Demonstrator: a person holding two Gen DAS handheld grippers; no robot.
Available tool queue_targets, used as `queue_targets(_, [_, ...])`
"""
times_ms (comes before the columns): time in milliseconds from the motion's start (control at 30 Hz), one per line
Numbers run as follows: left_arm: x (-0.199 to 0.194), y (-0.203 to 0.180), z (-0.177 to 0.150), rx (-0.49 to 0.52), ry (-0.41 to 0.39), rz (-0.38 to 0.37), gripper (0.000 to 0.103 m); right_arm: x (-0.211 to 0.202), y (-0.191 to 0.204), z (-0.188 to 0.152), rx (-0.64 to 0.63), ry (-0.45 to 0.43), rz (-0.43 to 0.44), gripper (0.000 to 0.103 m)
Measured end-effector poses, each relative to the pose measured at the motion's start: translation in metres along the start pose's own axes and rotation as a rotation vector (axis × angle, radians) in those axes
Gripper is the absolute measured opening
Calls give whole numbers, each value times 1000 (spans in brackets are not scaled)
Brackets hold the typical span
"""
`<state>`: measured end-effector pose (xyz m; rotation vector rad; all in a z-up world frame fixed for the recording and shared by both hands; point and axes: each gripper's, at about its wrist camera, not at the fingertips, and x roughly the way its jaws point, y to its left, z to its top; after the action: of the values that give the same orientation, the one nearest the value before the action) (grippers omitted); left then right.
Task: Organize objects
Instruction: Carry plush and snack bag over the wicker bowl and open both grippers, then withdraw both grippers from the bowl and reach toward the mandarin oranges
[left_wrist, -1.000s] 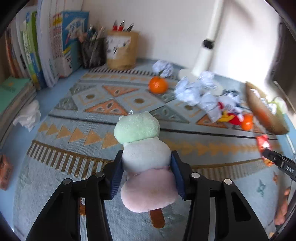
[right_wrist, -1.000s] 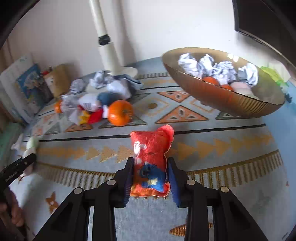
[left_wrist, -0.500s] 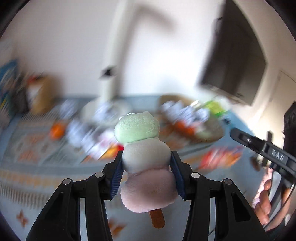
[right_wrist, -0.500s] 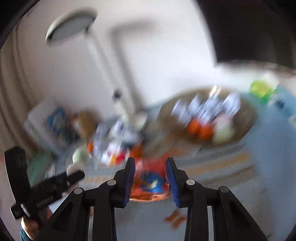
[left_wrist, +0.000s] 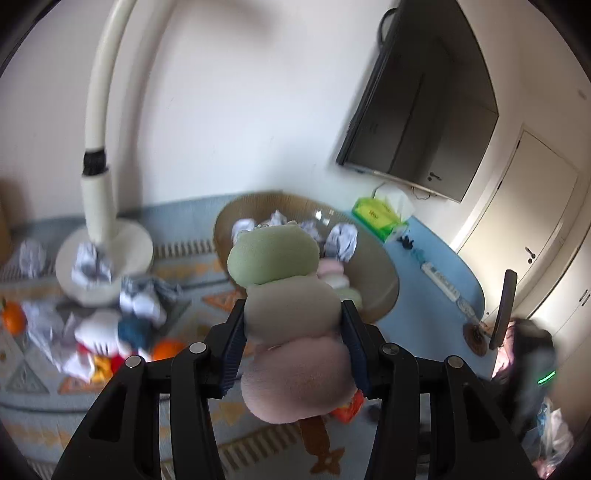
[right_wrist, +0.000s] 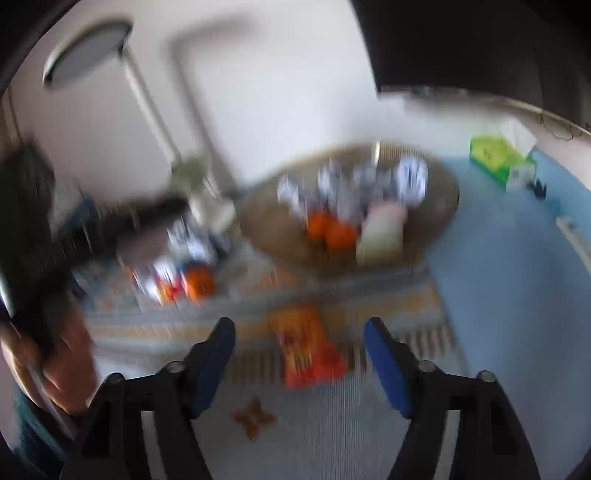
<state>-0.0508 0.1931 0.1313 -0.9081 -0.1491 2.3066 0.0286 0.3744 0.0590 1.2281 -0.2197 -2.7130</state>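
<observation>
A patterned rug (right_wrist: 332, 424) covers the pale blue bench, with a white wall and a dark screen (left_wrist: 424, 110) behind. The plush dango skewer (left_wrist: 291, 314) sits clamped between the fingers of the left gripper (left_wrist: 293, 343), which are nearly closed and pressing into its middle ball; it is raised with the woven bowl (left_wrist: 384, 280) just behind it, whereas a second ago it hung low over the rug near the books. The red snack packet (right_wrist: 308, 347) lies flat on the rug between the fingers of the right gripper (right_wrist: 299, 354), which have just been opening and now stand well apart from it. So the packet looks released short of the bowl, which already holds crumpled paper (right_wrist: 410, 177), two oranges (right_wrist: 330, 229) and another plush. Loose paper, toys and an orange (left_wrist: 13, 317) remain by the lamp base (left_wrist: 107, 254). The plush probably goes into the bowl next.
</observation>
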Motion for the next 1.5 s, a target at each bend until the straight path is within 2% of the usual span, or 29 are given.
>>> queue_targets(100, [-5,5,-8,10,9,27,46,40,9,-3,-50,99,-34,62])
queue_targets(167, [-12,11,-11,17,0,42,46,54,12,2,-74,110,-63,59])
queue_targets(200, [-15,13,-12,16,-4,49,46,59,13,3,-85,115,-83,49])
queue_targets(267, [-18,20,-14,7,-4,63,46,61,17,3,-101,115,-132,40])
queue_targets(300, [-19,22,-14,2,-4,64,46,57,20,0,-105,107,-125,36])
queue_targets(400, [-17,24,-13,2,2,51,46,37,27,-8,-67,91,-25,34])
queue_targets(467, [-17,19,-10,21,-2,48,46,11,31,-4,-37,38,37,34])
queue_targets(533, [-16,13,0,43,-22,43,46,-23,31,12,-20,-54,40,34])
queue_targets(633, [-8,1,28,49,-50,15,46,-60,16,55,33,-193,-37,34])
queue_targets(733, [14,-16,54,85,-60,8,47,-65,-9,95,116,-250,-131,35])
queue_targets(800, [38,-23,65,96,-64,18,56,-55,-24,113,175,-241,-136,41])
queue_targets(833, [45,-23,67,92,-63,31,75,-45,-32,121,197,-221,-132,46])
queue_targets(867, [54,-22,68,82,-56,51,91,-38,-37,126,211,-205,-140,58])
queue_targets(900, [60,-18,68,66,-56,63,94,-34,-45,127,233,-197,-165,59])
queue_targets(1000, [55,-6,58,49,-48,50,94,-29,-54,116,264,-192,-107,59])
queue_targets(1067, [36,6,47,17,-61,51,94,-30,-54,106,270,-181,-75,59])
queue_targets(1200, [-19,30,24,-53,-116,53,94,-32,-16,89,200,-159,25,59])
queue_targets(1233, [-35,37,18,-62,-137,74,94,-35,6,85,146,-157,63,59])
queue_targets(1367, [-103,81,-25,-132,-200,227,98,-34,74,61,-4,-163,104,61])
queue_targets(1433, [-118,105,-51,-179,-196,305,98,-17,102,39,-48,-149,98,64])
queue_targets(1500, [-121,132,-82,-219,-166,341,98,5,115,20,-72,-140,74,64])
